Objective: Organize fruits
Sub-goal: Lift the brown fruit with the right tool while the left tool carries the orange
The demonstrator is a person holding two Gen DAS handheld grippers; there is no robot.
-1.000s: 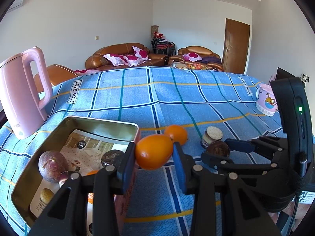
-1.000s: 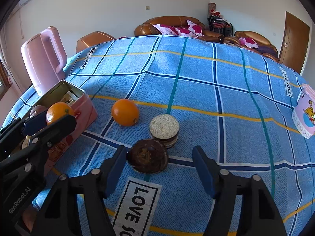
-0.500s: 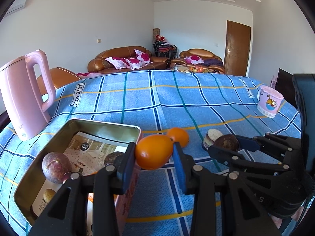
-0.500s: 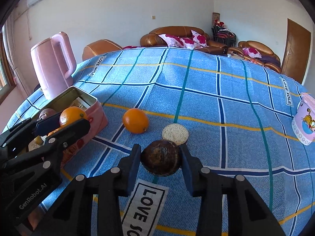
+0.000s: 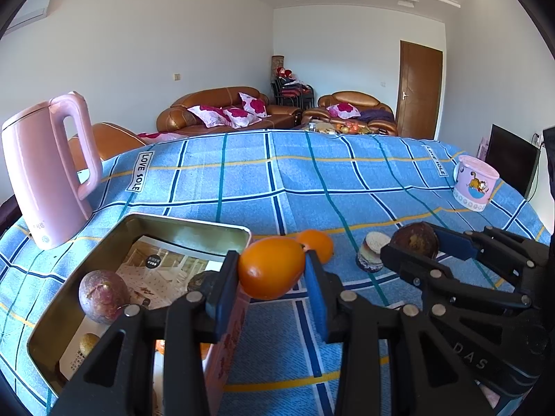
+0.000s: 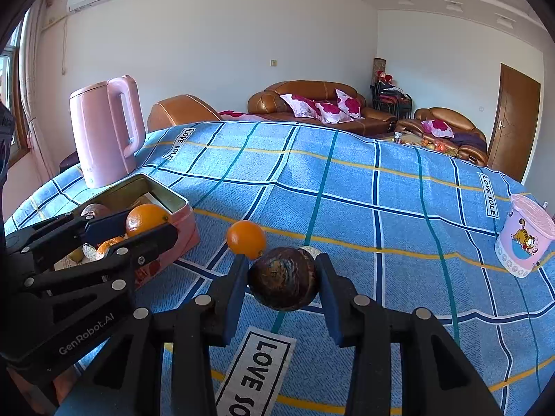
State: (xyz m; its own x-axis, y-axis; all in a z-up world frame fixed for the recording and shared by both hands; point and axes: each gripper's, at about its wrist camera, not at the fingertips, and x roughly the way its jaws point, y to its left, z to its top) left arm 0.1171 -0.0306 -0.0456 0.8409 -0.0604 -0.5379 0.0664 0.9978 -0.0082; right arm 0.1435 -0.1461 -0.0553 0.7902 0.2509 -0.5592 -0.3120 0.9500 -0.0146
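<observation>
My left gripper [image 5: 272, 272] is shut on an orange [image 5: 270, 267] and holds it above the near right edge of a pink metal tin [image 5: 187, 227]. The tin holds a purple passion fruit [image 5: 104, 296] and several other fruits. My right gripper [image 6: 282, 279] is shut on a dark brown passion fruit [image 6: 282, 278], lifted off the blue checked cloth. It also shows in the left wrist view [image 5: 414, 241]. A second orange [image 6: 246, 239] lies on the cloth beside the tin. A halved fruit [image 5: 373, 251] stands next to it.
A pink kettle [image 5: 48, 170] stands behind the tin at the left. A pink cartoon cup [image 6: 525, 242] stands at the table's right edge. Sofas and a door lie beyond the table.
My right gripper closed on the dark passion fruit and lifted it off the cloth. My left gripper keeps the orange and has risen slightly.
</observation>
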